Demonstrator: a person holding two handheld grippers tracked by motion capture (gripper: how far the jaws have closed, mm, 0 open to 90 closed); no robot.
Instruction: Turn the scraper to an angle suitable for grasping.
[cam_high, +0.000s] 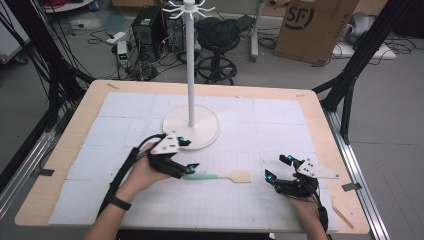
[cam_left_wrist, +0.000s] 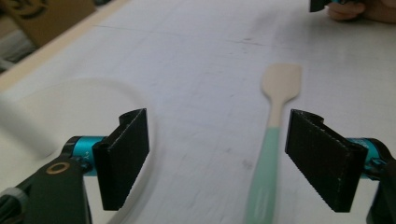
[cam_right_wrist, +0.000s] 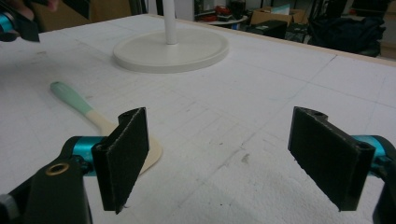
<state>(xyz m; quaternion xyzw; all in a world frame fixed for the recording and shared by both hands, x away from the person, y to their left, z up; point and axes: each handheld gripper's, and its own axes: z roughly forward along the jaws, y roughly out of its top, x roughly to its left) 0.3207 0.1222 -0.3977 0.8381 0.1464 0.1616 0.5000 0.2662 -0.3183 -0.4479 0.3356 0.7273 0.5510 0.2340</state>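
Spatula (cam_high: 220, 176) lies flat on the white mat (cam_high: 240, 200) between the two grippers, green handle toward the left gripper (cam_high: 189, 169), pale wooden blade toward the right gripper (cam_high: 276, 169). The high view shows the rack (cam_high: 191, 125) whole, its hooked top over a round base behind the left hand (cam_high: 145, 172); the left gripper view blurs that base and cuts it off at the left. There the jaws stand wide apart, released, the handle running between them near the right one; whether they touch it I cannot tell. In the right gripper view the jaws also gape, holding nothing, and the left one hides part of the blade.
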